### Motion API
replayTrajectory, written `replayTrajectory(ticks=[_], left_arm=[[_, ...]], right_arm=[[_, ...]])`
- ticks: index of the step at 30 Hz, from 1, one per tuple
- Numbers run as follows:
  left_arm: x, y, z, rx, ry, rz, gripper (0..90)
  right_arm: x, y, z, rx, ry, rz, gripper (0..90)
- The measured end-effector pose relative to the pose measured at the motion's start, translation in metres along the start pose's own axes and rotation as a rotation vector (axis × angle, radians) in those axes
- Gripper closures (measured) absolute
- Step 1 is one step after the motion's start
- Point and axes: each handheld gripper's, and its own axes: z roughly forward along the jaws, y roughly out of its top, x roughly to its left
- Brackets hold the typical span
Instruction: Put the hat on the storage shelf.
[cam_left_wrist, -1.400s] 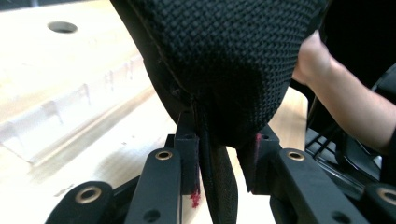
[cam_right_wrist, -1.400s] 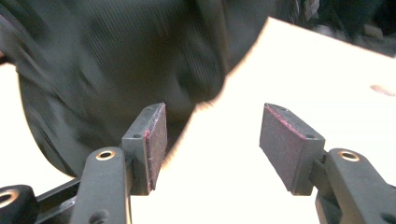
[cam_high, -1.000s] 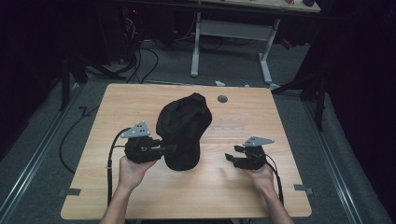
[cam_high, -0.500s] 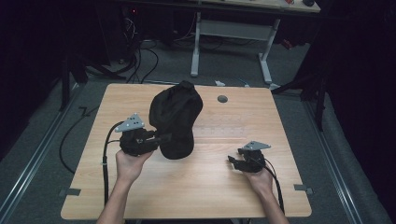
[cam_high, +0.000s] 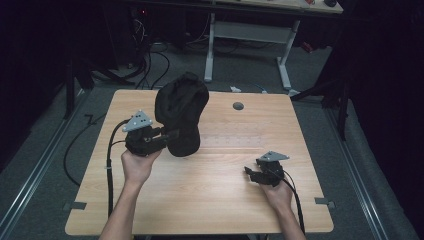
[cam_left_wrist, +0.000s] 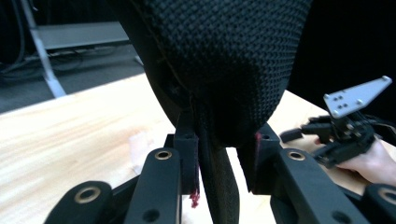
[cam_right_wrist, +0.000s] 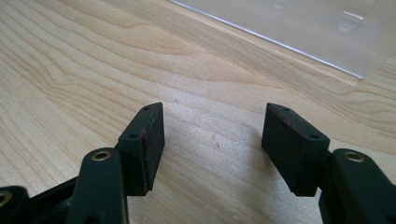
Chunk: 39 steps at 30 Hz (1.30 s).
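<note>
Jaws of the left gripper (cam_high: 172, 135) are clamped on the lower edge of a black cap (cam_high: 181, 112), a fold of its woven fabric pinched between the pads, as the left gripper view shows (cam_left_wrist: 219, 154). Above and beyond that grip the cap stands up off the table (cam_high: 220, 200), its bulk rising away from the jaws and unsupported elsewhere. Off to the side, well apart, the right gripper (cam_high: 254, 172) rests low over bare wood, its jaws having just spread wider with nothing between them (cam_right_wrist: 212, 140).

Likely trouble: the pinch takes only a thin strip of fabric, so the cap's weight could pull it free, or the cap could flop over and twist.
</note>
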Motion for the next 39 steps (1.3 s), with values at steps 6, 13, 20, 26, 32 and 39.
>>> replayTrajectory(ticks=[6,13,20,26,32,39], left_arm=[[0.006,0.004,0.008,-0.024,0.030,0.021,71.1],[0.009,0.006,0.023,-0.044,0.056,0.049,71.0],[0.010,0.000,0.041,-0.039,0.076,0.097,71.0],[0.012,-0.007,0.054,-0.033,0.102,0.126,71.0],[0.015,-0.015,0.061,-0.030,0.133,0.168,70.9],[0.016,-0.025,0.069,-0.024,0.150,0.202,70.9]], right_arm=[[0.000,0.000,0.000,0.000,0.000,0.000,39.4],[0.000,0.000,0.000,0.000,-0.001,0.000,39.4],[0.000,0.000,0.000,0.000,-0.001,-0.001,39.3],[0.000,0.000,0.000,0.000,-0.001,-0.001,39.2],[0.000,0.000,0.000,0.001,0.000,0.000,38.9],[0.000,0.000,0.000,0.001,-0.001,0.000,38.9]])
